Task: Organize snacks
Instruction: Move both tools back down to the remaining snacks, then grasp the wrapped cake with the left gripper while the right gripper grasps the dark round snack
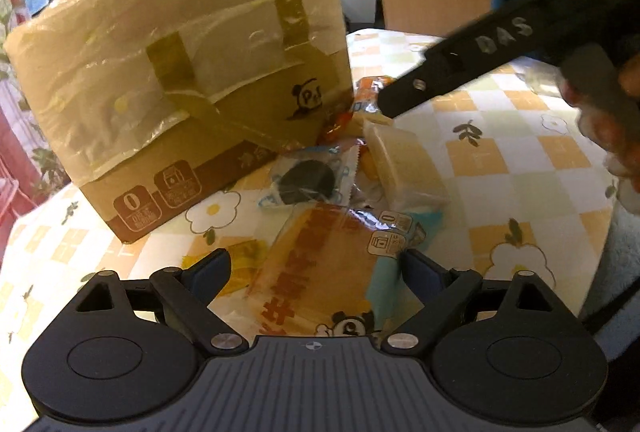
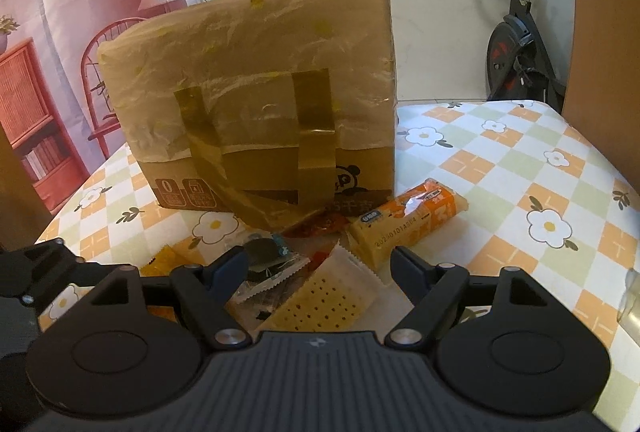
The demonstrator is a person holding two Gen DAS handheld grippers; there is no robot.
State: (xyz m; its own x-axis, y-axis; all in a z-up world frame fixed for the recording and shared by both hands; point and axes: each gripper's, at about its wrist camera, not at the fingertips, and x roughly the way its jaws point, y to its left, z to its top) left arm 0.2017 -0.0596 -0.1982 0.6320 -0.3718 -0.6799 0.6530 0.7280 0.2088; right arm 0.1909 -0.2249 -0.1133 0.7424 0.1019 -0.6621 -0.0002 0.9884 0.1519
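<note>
A pile of wrapped snacks lies on the checkered tablecloth in front of a cardboard box (image 1: pixel 180 71) wrapped in plastic film. My left gripper (image 1: pixel 316 264) is open just above a clear orange-printed packet (image 1: pixel 320 272), which lies between its fingers. Beyond it are a dark round cookie packet (image 1: pixel 302 179) and a pale wrapped cake (image 1: pixel 404 163). My right gripper (image 2: pixel 318 260) is open over a cracker packet (image 2: pixel 324 300). The dark cookie packet (image 2: pixel 268 256) is by its left finger. An orange bar packet (image 2: pixel 408 224) lies beyond its right finger, and the box (image 2: pixel 256 103) stands behind.
The table (image 2: pixel 520 171) has a flowered, checkered cloth, and its edges run close on the left and right. A black bar of the right gripper (image 1: pixel 460 67) crosses the upper right of the left wrist view. An exercise bike (image 2: pixel 516 47) and a red chair (image 2: pixel 96 71) stand beyond the table.
</note>
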